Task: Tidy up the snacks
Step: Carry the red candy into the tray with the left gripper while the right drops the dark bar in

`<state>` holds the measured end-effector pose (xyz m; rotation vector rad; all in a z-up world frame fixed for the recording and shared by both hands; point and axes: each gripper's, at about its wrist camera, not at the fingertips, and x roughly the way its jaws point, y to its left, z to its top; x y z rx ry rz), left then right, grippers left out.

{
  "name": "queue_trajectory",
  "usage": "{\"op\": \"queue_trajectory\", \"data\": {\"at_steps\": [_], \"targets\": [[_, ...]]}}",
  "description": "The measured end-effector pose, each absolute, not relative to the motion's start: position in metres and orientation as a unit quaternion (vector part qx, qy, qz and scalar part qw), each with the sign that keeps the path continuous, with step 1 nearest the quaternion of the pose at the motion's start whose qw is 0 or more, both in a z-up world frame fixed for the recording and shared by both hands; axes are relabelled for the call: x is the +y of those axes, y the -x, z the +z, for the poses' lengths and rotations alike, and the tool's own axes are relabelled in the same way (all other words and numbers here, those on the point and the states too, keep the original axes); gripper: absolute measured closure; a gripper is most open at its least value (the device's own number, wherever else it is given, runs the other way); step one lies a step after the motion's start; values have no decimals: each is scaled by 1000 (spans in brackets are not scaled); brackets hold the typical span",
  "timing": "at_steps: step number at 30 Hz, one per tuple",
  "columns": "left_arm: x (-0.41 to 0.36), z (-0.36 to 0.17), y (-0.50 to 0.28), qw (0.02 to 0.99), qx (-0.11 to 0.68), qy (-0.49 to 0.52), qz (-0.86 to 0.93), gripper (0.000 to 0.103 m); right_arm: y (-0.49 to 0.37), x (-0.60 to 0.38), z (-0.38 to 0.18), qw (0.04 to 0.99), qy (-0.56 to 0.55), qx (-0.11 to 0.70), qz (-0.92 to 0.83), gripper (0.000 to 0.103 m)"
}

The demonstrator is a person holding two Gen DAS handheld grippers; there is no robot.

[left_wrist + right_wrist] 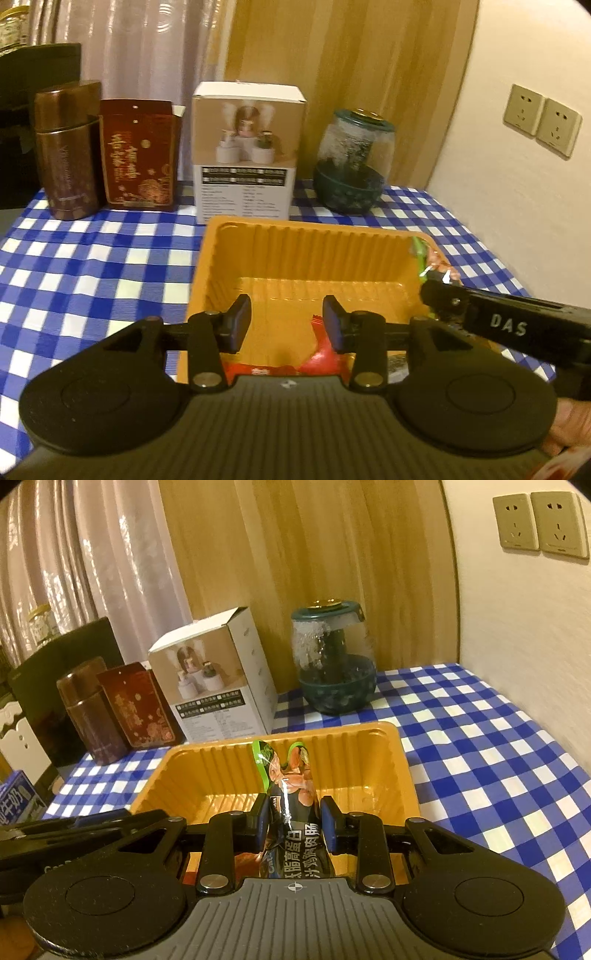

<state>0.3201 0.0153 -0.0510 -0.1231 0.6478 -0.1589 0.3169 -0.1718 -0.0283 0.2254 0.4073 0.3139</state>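
Observation:
An orange plastic tray (306, 254) sits on the blue checked tablecloth; it also shows in the right wrist view (221, 768). My left gripper (287, 323) is open above the tray's near end, over a red snack packet (321, 356) that lies in the tray. My right gripper (293, 821) is shut on a black and green sausage snack packet (291, 790), held upright over the tray. In the left wrist view the right gripper (439, 280) reaches in from the right with that packet (430, 258) at the tray's right rim.
Along the back stand a brown tin (68, 155), a dark red box (138, 155), a white product box (245, 155) and a green glass jar (351, 162). A milk carton (16, 801) sits at the left edge. Wall sockets (541, 120) are on the right wall.

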Motion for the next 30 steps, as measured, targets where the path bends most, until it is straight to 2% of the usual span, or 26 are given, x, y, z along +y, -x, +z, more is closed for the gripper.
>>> {"op": "queue_trajectory", "data": {"at_steps": [26, 27, 28, 29, 30], "targets": [[11, -56, -317, 941, 327, 48, -77, 61, -319, -174, -26, 958, -148, 180, 166, 73], [11, -56, -317, 941, 327, 48, -78, 61, -320, -175, -27, 957, -151, 178, 170, 70], [11, -56, -317, 941, 327, 48, -78, 61, -320, -176, -27, 957, -156, 176, 169, 56], [12, -56, -317, 941, 327, 47, -78, 61, -320, -177, -27, 957, -162, 173, 167, 36], [12, -56, -317, 941, 327, 46, -78, 61, -319, -179, -27, 957, -168, 170, 163, 32]]}}
